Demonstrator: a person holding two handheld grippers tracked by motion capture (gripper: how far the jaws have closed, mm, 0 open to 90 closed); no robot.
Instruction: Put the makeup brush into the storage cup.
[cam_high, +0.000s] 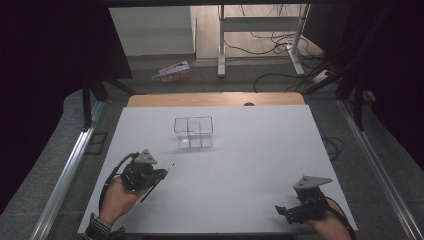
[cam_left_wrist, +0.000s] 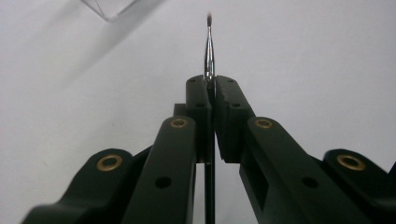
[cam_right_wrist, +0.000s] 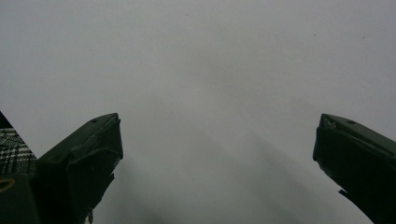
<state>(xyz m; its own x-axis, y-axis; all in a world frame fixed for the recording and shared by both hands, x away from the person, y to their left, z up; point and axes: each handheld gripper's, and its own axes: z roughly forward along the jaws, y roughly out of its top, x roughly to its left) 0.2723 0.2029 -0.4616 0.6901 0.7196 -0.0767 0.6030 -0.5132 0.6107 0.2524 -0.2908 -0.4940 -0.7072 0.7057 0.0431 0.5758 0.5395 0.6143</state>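
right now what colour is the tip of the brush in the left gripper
Reddish-brown bristles on the brush, above a shiny silver collar; the left gripper view shows it best.

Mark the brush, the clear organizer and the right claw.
brush (cam_left_wrist: 208, 56), left gripper view, metal ferrule.
clear organizer (cam_high: 193, 132), high view, middle divider.
right claw (cam_right_wrist: 217, 154), right gripper view, midway between its fingertips.

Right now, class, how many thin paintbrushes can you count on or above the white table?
1: a thin black-handled paintbrush, clamped in the left gripper near the table's front left.
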